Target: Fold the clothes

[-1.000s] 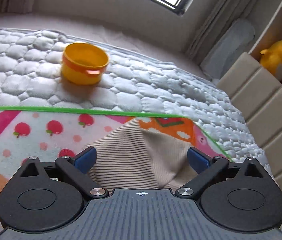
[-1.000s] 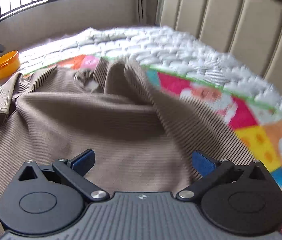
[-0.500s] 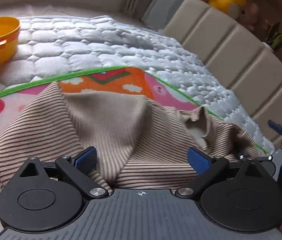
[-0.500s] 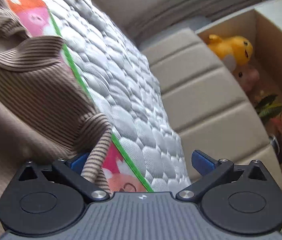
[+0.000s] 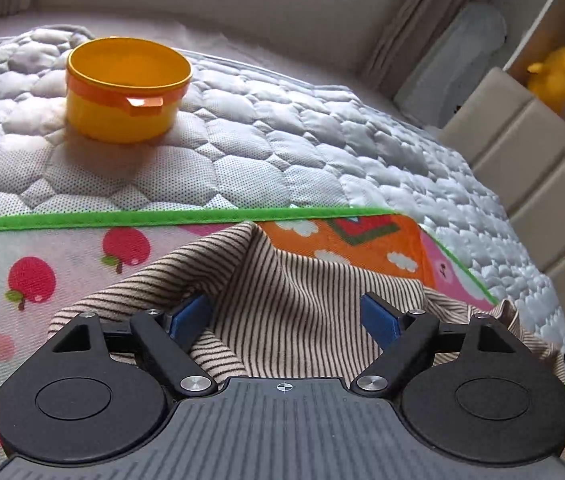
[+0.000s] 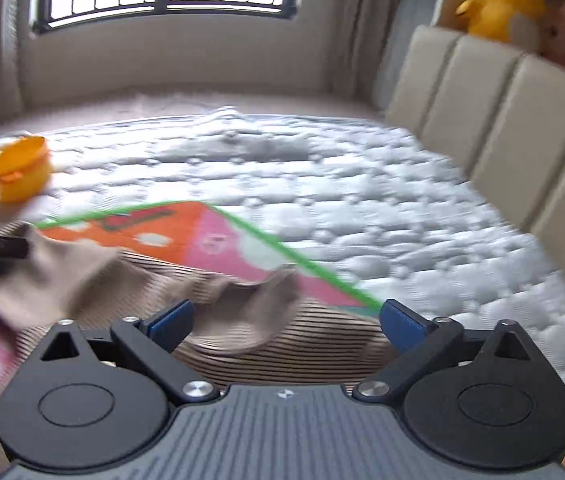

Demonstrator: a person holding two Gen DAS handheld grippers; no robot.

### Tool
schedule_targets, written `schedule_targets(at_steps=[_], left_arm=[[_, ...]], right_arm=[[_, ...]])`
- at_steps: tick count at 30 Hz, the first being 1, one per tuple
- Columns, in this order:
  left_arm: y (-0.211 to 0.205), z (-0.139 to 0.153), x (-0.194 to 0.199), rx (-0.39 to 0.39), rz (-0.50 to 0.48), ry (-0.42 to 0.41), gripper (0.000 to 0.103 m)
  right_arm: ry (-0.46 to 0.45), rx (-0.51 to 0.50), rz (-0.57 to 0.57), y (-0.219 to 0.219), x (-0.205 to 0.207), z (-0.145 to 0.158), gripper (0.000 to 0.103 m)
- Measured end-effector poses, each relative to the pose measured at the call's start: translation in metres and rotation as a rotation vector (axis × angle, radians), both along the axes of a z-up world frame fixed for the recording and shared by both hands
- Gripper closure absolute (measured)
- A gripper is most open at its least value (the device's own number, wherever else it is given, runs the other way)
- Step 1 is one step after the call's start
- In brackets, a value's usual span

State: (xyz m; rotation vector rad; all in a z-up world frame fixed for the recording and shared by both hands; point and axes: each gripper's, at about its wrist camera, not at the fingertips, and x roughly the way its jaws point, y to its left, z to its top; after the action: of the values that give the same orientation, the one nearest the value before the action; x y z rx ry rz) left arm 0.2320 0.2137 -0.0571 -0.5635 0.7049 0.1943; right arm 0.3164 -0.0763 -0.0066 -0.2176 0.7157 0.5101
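Both grippers, left (image 5: 284,318) and right (image 6: 286,322), had just begun closing their still-wide jaws around the shirt's (image 5: 294,300) top edge, gripping nothing yet, ready to fold.

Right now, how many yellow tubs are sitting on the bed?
1. The yellow tub stands upright on the quilted mattress, beyond the green edge of the play mat and clear of the striped garment. Anything behind the cameras is unseen.
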Motion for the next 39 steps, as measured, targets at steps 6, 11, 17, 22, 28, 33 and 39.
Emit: schedule_targets(at_steps=[6, 11, 17, 22, 28, 33, 39], left_arm=[[0.001, 0.007, -0.002, -0.176, -0.214, -0.097, 0.005], [-0.003, -0.010, 0.006, -0.197, -0.232, -0.014, 0.005], [-0.004, -0.018, 0.008, -0.187, -0.245, 0.008, 0.003], [-0.009, -0.018, 0.008, -0.142, -0.274, 0.008, 0.003], [-0.005, -0.020, 0.009, -0.152, -0.270, -0.001, 0.002], [-0.010, -0.019, 0.010, -0.127, -0.271, 0.002, 0.001], [-0.020, -0.014, 0.005, -0.062, -0.238, 0.010, 0.001]], right_arm=[[0.204, 0.057, -0.076, 0.054, 0.037, -0.045, 0.038], [0.318, 0.194, -0.063, 0.061, 0.047, -0.053, 0.041], [0.295, 0.366, -0.161, 0.067, 0.090, -0.038, 0.042], [0.202, 0.154, -0.211, 0.069, 0.111, -0.053, 0.042], [0.147, 0.188, -0.192, -0.009, 0.063, -0.010, 0.026], [0.034, -0.055, -0.236, -0.098, -0.008, 0.011, 0.022], [0.055, -0.170, -0.298, -0.182, -0.095, -0.004, 0.018]])
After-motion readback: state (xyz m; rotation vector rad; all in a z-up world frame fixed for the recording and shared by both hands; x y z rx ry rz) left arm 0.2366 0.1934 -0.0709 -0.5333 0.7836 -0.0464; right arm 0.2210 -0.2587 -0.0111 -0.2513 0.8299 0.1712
